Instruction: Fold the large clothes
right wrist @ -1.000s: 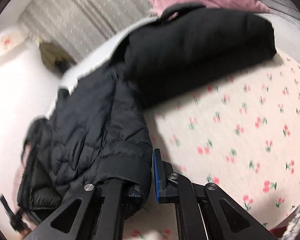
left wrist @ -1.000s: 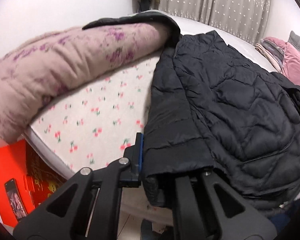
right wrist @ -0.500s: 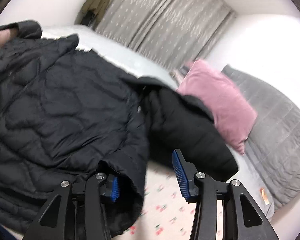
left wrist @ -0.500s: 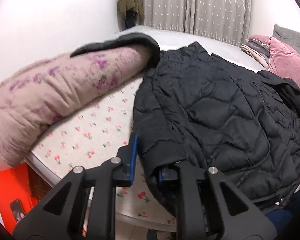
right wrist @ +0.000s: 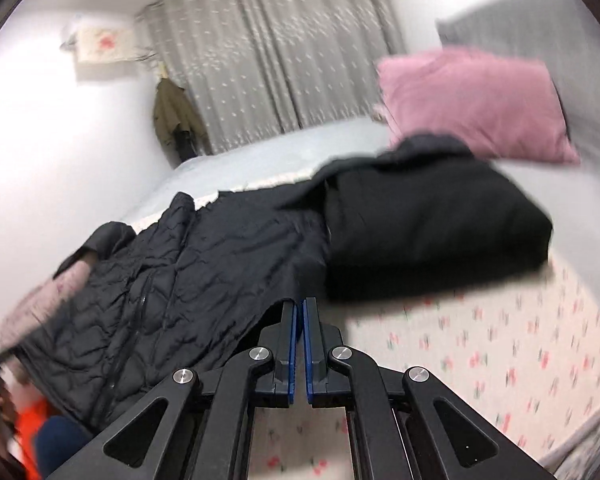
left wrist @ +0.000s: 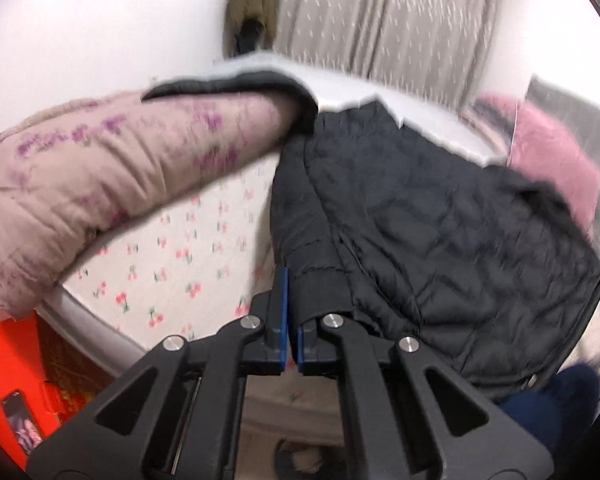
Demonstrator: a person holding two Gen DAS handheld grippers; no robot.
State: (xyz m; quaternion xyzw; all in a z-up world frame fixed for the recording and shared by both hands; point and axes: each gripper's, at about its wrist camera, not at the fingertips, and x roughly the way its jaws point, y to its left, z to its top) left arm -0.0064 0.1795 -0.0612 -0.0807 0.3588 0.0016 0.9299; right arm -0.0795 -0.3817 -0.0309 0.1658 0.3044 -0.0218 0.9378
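Observation:
A black quilted jacket (left wrist: pixel 420 220) lies spread on the cherry-print bed sheet (left wrist: pixel 172 256), its lower edge lifted toward me. My left gripper (left wrist: pixel 292 304) holds one corner of the hem. Its jaws are closing tight, and the ribbed edge bunches over the right finger. In the right wrist view the jacket (right wrist: pixel 180 280) stretches left from my right gripper (right wrist: pixel 300 304). Those jaws are closing too, down to a thin slit, with the hem's other end pinched at the tips. The picture is blurred by motion.
A pink floral padded coat (left wrist: pixel 120 176) lies at the jacket's left and a folded black garment (right wrist: pixel 420 232) at its right. A pink pillow (right wrist: pixel 472 104) is behind. An orange box (left wrist: pixel 12 360) stands beside the bed. A person's blue trouser leg (left wrist: pixel 548 408) is close below.
Half a second ago both pairs of jaws stood open around the hem; now both are shut on it. The right gripper has risen and rolled, and the jacket's edge has lifted.

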